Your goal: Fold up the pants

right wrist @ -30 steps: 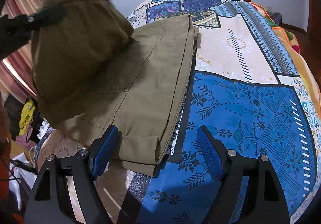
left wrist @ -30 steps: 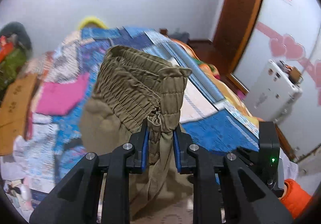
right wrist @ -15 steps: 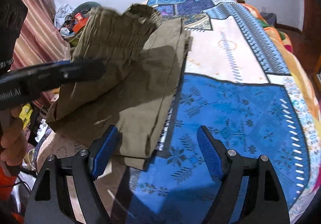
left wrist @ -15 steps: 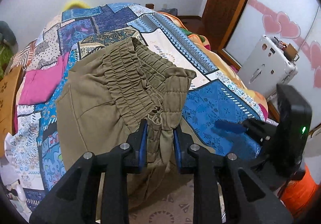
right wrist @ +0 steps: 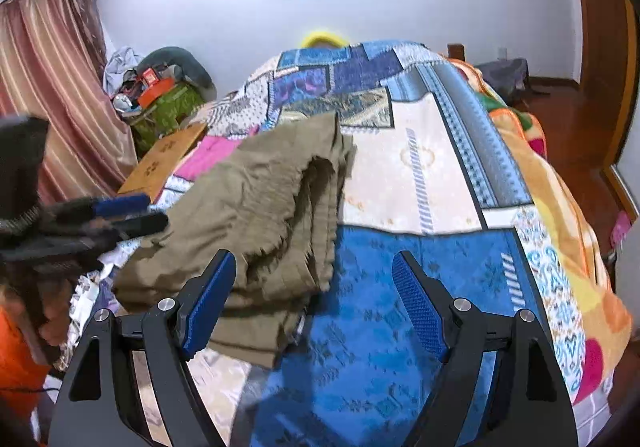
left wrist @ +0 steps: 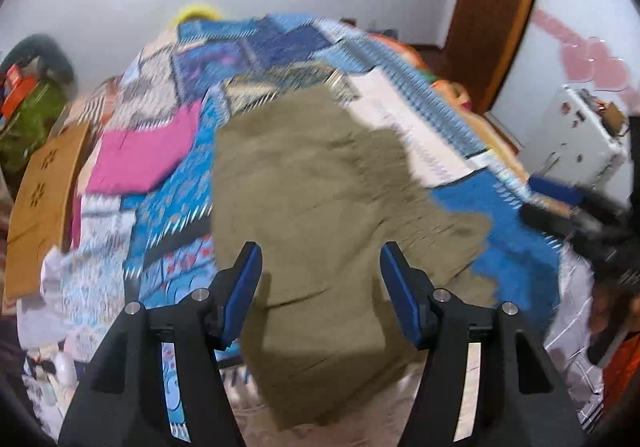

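Both tools (left wrist: 320, 287) (right wrist: 314, 297) gape; pants (right wrist: 272, 215) seemingly lie loose.

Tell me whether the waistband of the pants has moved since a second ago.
Yes. The waistband has dropped from the left tongs, just opened, onto the folded pants on the patchwork bedspread.

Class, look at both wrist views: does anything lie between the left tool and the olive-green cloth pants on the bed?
Nothing visible does. The left tool, jaws just opened, sits directly over the olive-green cloth pants, which lie folded on the patterned blue bedspread. The folded pink cloth lies apart, to the side.
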Demonstrator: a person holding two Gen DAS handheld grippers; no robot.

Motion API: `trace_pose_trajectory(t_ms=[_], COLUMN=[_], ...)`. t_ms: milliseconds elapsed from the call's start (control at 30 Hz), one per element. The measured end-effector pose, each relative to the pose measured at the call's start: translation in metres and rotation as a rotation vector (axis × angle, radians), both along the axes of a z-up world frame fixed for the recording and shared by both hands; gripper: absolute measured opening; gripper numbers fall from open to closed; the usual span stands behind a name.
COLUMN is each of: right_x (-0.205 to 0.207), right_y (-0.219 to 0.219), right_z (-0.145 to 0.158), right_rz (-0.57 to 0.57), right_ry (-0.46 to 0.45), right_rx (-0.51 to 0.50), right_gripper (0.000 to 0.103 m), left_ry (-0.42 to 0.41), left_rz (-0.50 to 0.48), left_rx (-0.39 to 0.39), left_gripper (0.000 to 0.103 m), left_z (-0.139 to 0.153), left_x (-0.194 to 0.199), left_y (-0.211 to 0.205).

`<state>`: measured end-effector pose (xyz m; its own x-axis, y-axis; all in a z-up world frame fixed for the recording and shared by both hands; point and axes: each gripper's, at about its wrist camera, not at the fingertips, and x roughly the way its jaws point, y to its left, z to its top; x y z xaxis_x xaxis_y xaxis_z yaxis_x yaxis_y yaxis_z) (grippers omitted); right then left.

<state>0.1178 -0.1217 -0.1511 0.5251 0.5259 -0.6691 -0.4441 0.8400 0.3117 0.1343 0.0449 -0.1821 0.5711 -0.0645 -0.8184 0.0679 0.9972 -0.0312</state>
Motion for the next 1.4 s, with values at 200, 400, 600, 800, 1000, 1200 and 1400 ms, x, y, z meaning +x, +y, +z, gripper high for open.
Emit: trace_pose_trajectory(t_ms=[200,400,600,800,1000,1200,1400], right_x=[0.012,0.017,0.015,0.013,0.011,0.013,0.017], right_y=[0.025,0.045,0.033,0.032,0.029,0.030,0.030], right_z=[-0.003,-0.037,-0.062,-0.063,-0.063,-0.062,-0.062], right_rz=[0.037,0.074,0.091,0.096,0.096,0.111,0.108], right_ry=[-0.001,0.065,0.130,0.121,0.114,0.112,0.103], right_rx=[0.020,-0.030,-0.003,0.009,0.017,0.016,0.021], right_gripper=[0.078,0.078,0.078,0.078,0.078,0.078,0.078], left_ry=[0.057,0.000,-0.031,-0.012,0.025,0.172,0.126], left_rz=[-0.005,0.000,0.099,0.158,0.092,0.061,0.050], left_rx=[0.059,-0.010,0.014,-0.023,-0.104,-0.177,-0.257], left_gripper=[0.061,0.068,0.068,0.067,0.066,0.066,0.040], left_z=[-0.034,-0.013,-0.003,-0.013,-0.033,-0.078,-0.090], left_x=[-0.006,-0.005,0.031,0.088,0.141,0.188,0.194], left_y=[0.004,0.023,0.066,0.107,0.119,0.122,0.121])
